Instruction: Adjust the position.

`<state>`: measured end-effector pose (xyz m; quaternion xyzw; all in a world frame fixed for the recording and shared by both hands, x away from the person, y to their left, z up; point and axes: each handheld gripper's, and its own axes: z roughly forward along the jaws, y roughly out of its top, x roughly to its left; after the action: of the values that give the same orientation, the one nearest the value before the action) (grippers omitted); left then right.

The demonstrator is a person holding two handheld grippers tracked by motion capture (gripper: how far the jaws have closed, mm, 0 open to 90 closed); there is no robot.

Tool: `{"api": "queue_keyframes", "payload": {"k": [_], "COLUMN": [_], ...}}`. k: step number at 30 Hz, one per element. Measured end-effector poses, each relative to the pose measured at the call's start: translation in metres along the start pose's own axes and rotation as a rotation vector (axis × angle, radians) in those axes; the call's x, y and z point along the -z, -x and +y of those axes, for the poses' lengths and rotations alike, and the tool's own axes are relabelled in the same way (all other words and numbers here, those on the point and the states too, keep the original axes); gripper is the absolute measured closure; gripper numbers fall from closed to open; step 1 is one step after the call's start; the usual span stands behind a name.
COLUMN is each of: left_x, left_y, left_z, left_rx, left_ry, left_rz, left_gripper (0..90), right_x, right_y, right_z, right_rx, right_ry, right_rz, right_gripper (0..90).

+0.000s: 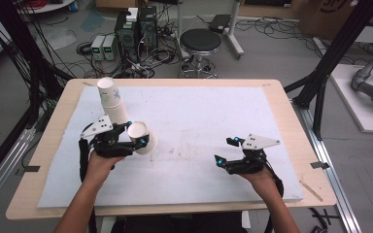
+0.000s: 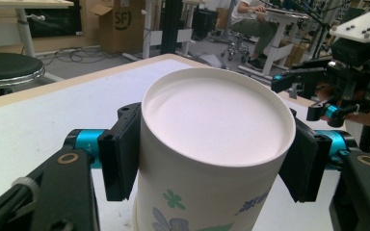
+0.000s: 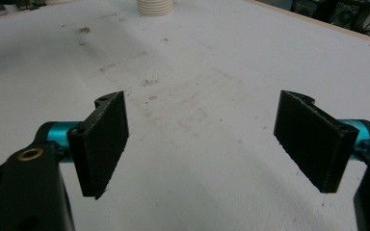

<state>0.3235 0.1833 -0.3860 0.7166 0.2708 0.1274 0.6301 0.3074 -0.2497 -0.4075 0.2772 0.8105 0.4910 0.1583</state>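
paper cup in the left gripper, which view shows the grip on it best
The left gripper view: the paper cup sits large between both pads, which press its sides. The high view shows the cup small, lying sideways in the left gripper beside the cup stack.

A cup stack (image 1: 111, 99) stands on the table's (image 1: 272, 92) left, behind the held cup (image 1: 142, 137).

The left gripper (image 2: 212, 159) clamps a paper cup (image 2: 207, 159) above the white table (image 2: 38, 120).
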Motion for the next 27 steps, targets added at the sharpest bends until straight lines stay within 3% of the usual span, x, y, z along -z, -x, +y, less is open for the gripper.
{"api": "queue_keyframes", "payload": {"k": [15,27], "left_x": [-0.014,-0.032], "left_y": [0.009,0.029], "left_z": [0.0,0.0], "left_rx": [-0.011,-0.025], "left_ry": [-0.023,-0.049], "left_rz": [-0.065,-0.142], "left_gripper": [33.1,33.1], "right_x": [-0.017,-0.018], "right_y": [-0.005,-0.015], "right_z": [0.012,0.012], "right_rx": [0.029,0.047], "right_ry": [0.015,0.035], "right_rz": [0.062,0.129], "right_gripper": [20.2,20.1]}}
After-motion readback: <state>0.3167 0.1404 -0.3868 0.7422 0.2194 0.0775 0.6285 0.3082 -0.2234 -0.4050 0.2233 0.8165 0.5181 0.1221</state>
